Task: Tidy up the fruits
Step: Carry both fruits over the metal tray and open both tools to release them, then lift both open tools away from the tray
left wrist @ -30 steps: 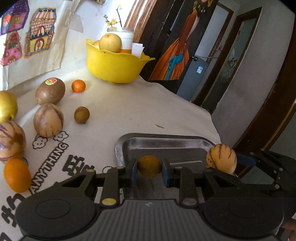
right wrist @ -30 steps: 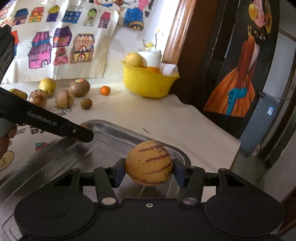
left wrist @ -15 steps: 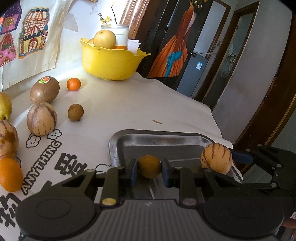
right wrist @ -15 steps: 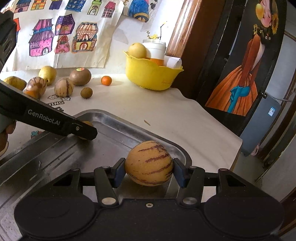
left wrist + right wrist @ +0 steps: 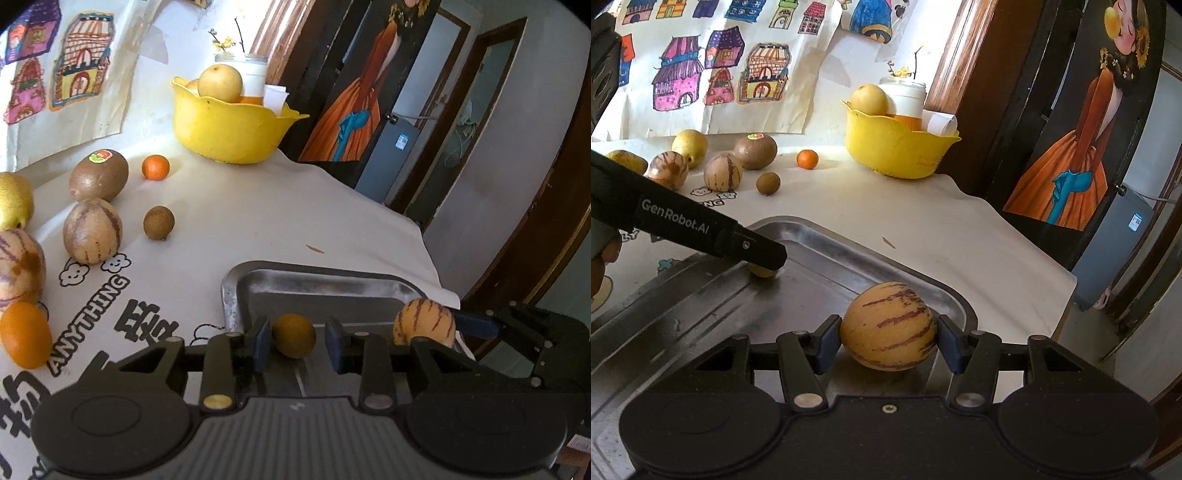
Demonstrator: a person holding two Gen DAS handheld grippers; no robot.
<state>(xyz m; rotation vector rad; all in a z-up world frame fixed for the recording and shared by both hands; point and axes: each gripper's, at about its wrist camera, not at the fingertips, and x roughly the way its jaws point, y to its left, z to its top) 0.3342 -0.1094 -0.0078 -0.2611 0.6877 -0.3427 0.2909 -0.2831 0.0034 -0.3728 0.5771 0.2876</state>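
A steel tray (image 5: 332,286) lies on the white cloth near the table's front corner; it also shows in the right wrist view (image 5: 820,266). My left gripper (image 5: 295,341) is open, and a small round yellow-brown fruit (image 5: 294,335) rests on the tray between its fingers with gaps on both sides. My right gripper (image 5: 888,341) is shut on a striped yellow pepino melon (image 5: 888,325), low over the tray's right end; the melon also shows in the left wrist view (image 5: 423,326).
On the cloth to the left lie two striped pepinos (image 5: 92,230), a kiwi (image 5: 99,179), a small brown fruit (image 5: 159,222), a mandarin (image 5: 156,167), an orange (image 5: 24,334) and a yellow pear (image 5: 13,201). A yellow bowl (image 5: 229,129) holding fruit stands at the back. The table edge drops off right of the tray.
My left gripper's fingers have spread apart, letting go of the small fruit on the tray. Both grippers have sunk lower over the tray. The right gripper still holds the melon.
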